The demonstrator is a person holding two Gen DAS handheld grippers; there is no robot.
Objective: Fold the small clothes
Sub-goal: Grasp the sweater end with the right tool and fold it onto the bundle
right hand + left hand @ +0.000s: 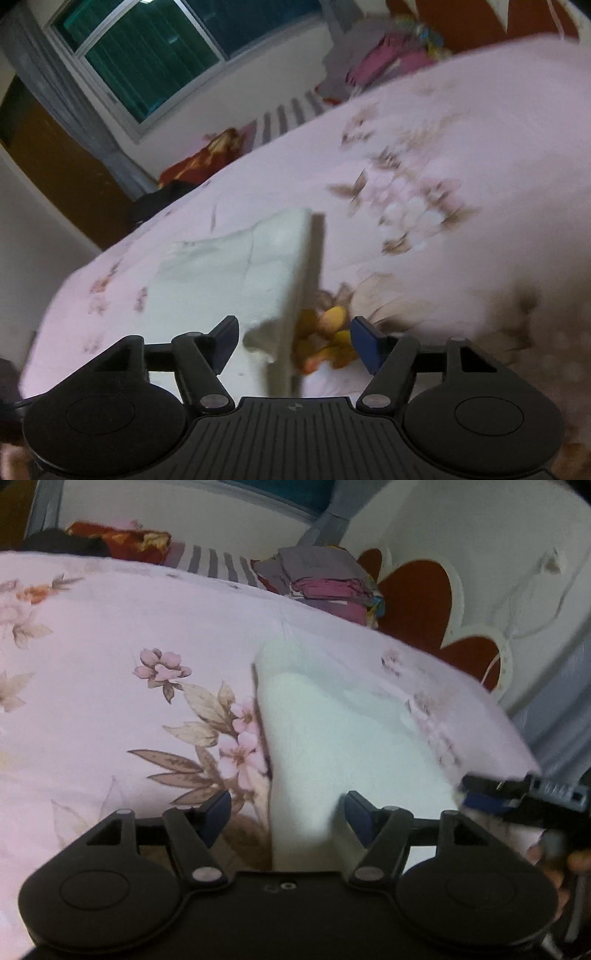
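Observation:
A small pale white garment (317,746) lies on the pink floral bedsheet (110,635). In the left wrist view its near end runs between the fingers of my left gripper (288,812), whose jaws stand wide apart around it. In the right wrist view the same garment (240,266) lies flat with its straight right edge running down between the fingers of my right gripper (293,339), also wide open. The other gripper (524,794) shows at the right edge of the left wrist view, beside the garment. Both views are blurred by motion.
A stack of folded clothes (325,583) sits at the far side of the bed, with a striped cloth (218,563) and a red patterned cloth (122,541) beside it. A red and white headboard (417,598) stands at the right. A window (147,51) is behind.

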